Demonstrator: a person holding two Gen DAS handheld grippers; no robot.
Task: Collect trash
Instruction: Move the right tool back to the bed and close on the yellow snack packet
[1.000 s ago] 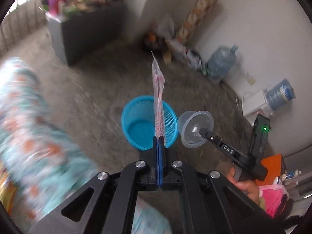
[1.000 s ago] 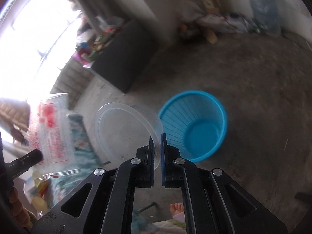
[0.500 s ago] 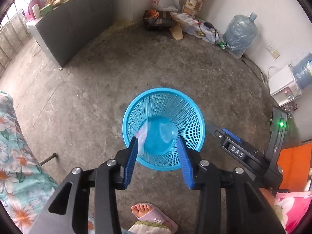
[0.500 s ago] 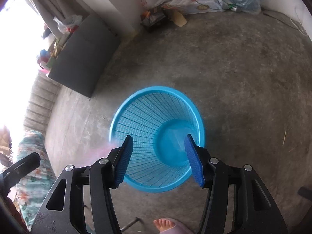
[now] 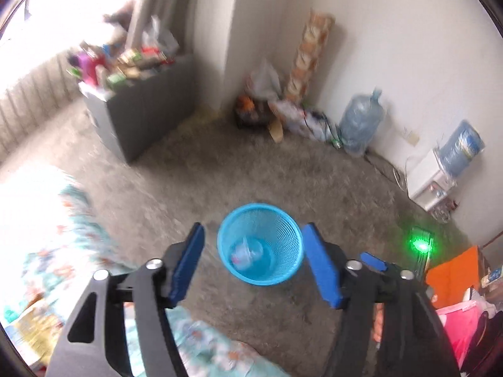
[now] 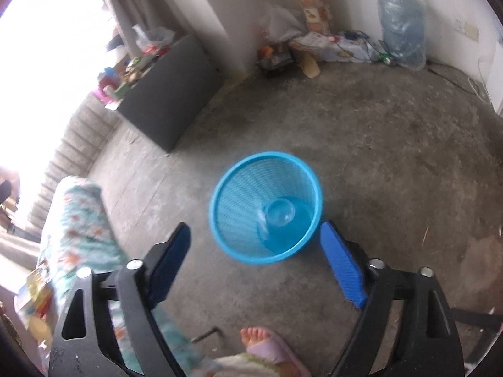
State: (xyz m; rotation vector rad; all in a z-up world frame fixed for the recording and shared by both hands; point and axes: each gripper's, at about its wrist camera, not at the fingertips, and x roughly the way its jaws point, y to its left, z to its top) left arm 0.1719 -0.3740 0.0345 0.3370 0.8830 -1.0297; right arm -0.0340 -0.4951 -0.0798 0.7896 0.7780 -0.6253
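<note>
A blue mesh waste basket (image 5: 284,220) stands on the concrete floor; it also shows in the right wrist view (image 6: 239,188). Inside lie a clear plastic cup (image 6: 279,212) and a pinkish plastic wrapper (image 5: 240,254). My left gripper (image 5: 251,260) is open and empty, above and just short of the basket. My right gripper (image 6: 254,257) is open and empty, also above the basket's near side. The right gripper's body with a green light (image 5: 419,246) shows at the right of the left wrist view.
A floral-covered bed (image 6: 81,220) lies at the left. A dark cabinet (image 6: 176,94) loaded with clutter stands by the window. Bags, a water jug (image 6: 402,25) and a white dispenser (image 5: 430,179) line the far wall. A sandalled foot (image 6: 267,342) is below.
Both grippers opened and dropped the wrapper and the clear cup into the basket. They have since pulled back and up, so the basket looks smaller and farther.
</note>
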